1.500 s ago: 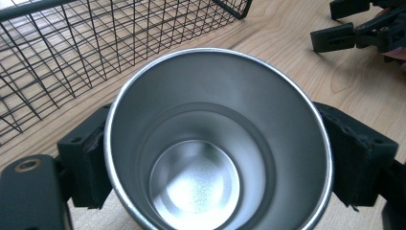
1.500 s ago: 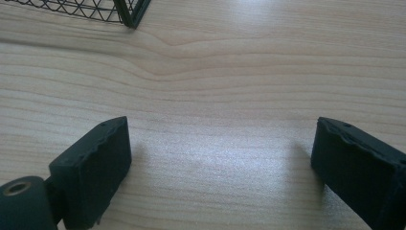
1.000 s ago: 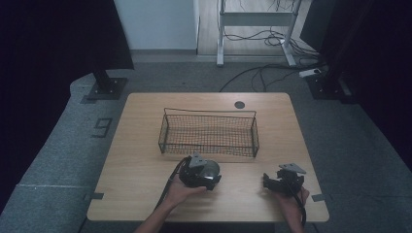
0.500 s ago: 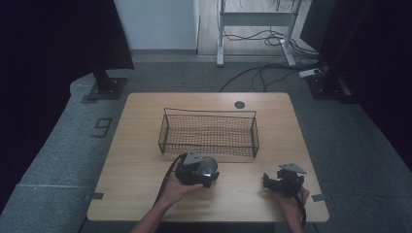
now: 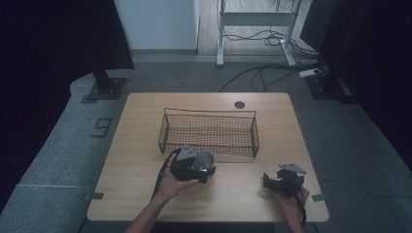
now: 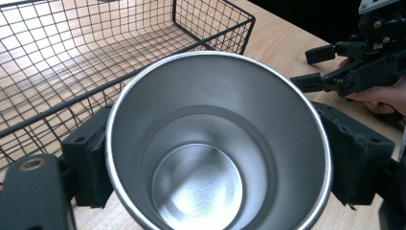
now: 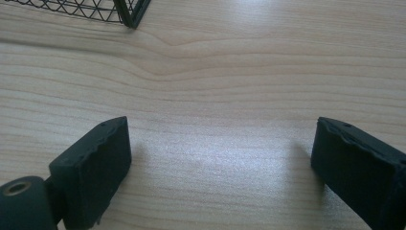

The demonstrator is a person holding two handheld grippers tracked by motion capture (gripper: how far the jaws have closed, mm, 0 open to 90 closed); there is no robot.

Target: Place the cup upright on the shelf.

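L gripper [image 6: 210, 158]: jaws clamped on steel cup [image 6: 215, 143] sides, mouth facing cam, just beside wire basket [image 6: 95, 57] near wall | R gripper [image 7: 220, 163]: jaws spread, empty, low over table [image 7: 239, 72] | step, likely: cup into basket | tip: you lift rim clear of wall, keep grip square, lower before release

**Metal, Wire and Pale Wood**

The cup [image 6: 218, 143] is bare metal, brushed and softly shiny inside. The basket [image 6: 72, 57] is thin black wire mesh. The surface [image 7: 215, 96] is light, matt wood with visible grain. The right gripper [image 7: 220, 167] has matt black pads, rough-edged.
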